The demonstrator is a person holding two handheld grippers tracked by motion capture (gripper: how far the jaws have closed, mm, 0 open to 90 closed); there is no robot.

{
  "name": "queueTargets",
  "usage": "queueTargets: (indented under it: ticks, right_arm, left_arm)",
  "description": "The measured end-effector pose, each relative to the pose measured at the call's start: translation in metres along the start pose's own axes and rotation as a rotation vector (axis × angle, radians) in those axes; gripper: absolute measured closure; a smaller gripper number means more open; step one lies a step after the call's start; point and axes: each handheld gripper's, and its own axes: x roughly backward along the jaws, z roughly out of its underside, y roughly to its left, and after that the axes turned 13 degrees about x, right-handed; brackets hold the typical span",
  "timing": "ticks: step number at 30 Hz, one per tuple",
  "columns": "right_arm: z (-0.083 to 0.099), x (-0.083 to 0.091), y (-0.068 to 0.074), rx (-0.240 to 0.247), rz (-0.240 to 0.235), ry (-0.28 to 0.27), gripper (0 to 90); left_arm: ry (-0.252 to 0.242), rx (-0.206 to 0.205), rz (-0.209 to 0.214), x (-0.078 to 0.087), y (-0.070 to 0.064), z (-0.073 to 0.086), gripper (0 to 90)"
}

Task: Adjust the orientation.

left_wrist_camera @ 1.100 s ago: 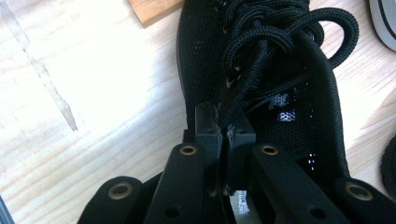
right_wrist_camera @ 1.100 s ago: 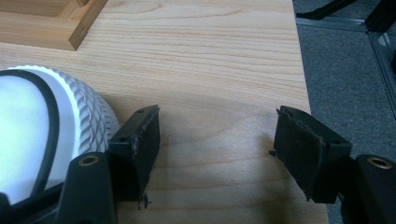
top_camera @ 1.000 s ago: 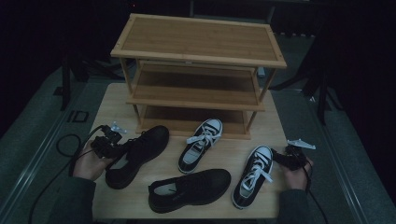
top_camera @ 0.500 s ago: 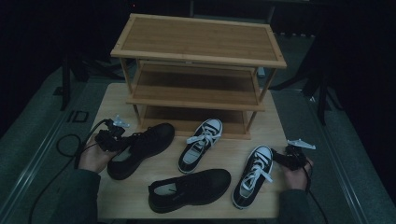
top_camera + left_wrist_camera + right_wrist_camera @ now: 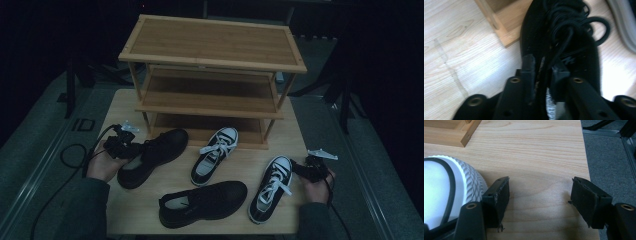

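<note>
A wooden table point(image 5: 280, 165) carried a three-tier bamboo shoe rack point(image 5: 212, 75) at its far side, with four shoes lying in front of it. On the person's left, the left gripper point(image 5: 131, 148) had its jaws drawn close together on the heel collar of a black lace-up shoe point(image 5: 152, 156), one jaw inside the opening and one outside; the left gripper view showed the collar pinched between them, the shoe's tangled black laces point(image 5: 571, 30) beyond, and a corner of the rack's lowest shelf point(image 5: 499, 22) just beside the shoe's toe. The left hand point(image 5: 102, 162) was wrapped around that tool, its cable point(image 5: 75, 165) looping off the table edge. A second black shoe point(image 5: 202, 202) lay near the front edge, toe to the right. Between them stood one black-and-white sneaker point(image 5: 215, 155), toe toward the rack. The other sneaker point(image 5: 271, 187) lay at the right, and the right gripper point(image 5: 300, 169) rested just beside its toe, jaws spread wide and empty. In the right gripper view, that white rubber toe cap point(image 5: 451, 192) sat against the outer side of one jaw, bare tabletop between the jaws.
</note>
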Motion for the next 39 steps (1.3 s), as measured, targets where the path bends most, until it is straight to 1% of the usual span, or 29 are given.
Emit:
queueTargets:
  ticks: [1, 2, 3, 7, 10, 13, 16, 17, 21, 26, 32, 36, 39]
  right_arm:
    - [0.000, 0.000, 0.000, 0.000, 0.000, 0.000, 31.0]
    - [0.000, 0.000, 0.000, 0.000, 0.000, 0.000, 31.0]
    - [0.000, 0.000, 0.000, 0.000, 0.000, 0.000, 31.0]
    - [0.000, 0.000, 0.000, 0.000, 0.000, 0.000, 31.0]
    - [0.000, 0.000, 0.000, 0.000, 0.000, 0.000, 31.0]
    - [0.000, 0.000, 0.000, 0.000, 0.000, 0.000, 31.0]
    - [0.000, 0.000, 0.000, -0.001, 0.000, 0.000, 31.0]
    - [0.000, 0.000, 0.000, -0.001, 0.000, 0.000, 31.0]
    - [0.000, 0.000, 0.000, 0.000, -0.001, 0.000, 31.0]
    - [0.000, 0.000, 0.000, 0.000, -0.001, 0.000, 30.9]
    - [0.000, 0.000, 0.000, 0.001, -0.001, 0.000, 30.9]
    - [0.000, 0.000, 0.000, 0.001, -0.001, 0.000, 30.9]
    - [0.000, 0.000, 0.000, 0.002, -0.001, -0.001, 30.9]
  left_arm:
    - [0.000, 0.000, 0.000, 0.000, 0.000, 0.000, 68.3]
    - [0.000, 0.000, 0.000, 0.000, 0.000, 0.000, 68.3]
    - [-0.018, -0.004, 0.002, 0.009, -0.004, -0.001, 64.2]
    - [-0.049, -0.017, 0.007, 0.023, -0.014, -0.004, 59.6]
    - [-0.061, -0.028, 0.021, 0.029, -0.024, -0.006, 58.6]
    - [-0.066, -0.057, 0.034, 0.032, -0.035, -0.009, 57.4]
    - [-0.059, -0.079, 0.056, 0.032, -0.045, -0.012, 56.6]
    - [-0.049, -0.090, 0.061, 0.032, -0.047, -0.013, 56.6]
    - [-0.043, -0.116, 0.088, 0.031, -0.056, -0.015, 55.2]
    - [-0.033, -0.136, 0.100, 0.030, -0.063, -0.015, 55.0]
    - [-0.019, -0.154, 0.135, 0.029, -0.072, -0.015, 55.0]
    - [-0.013, -0.161, 0.142, 0.028, -0.075, -0.016, 55.0]
    - [0.004, -0.180, 0.155, 0.028, -0.083, -0.016, 55.0]
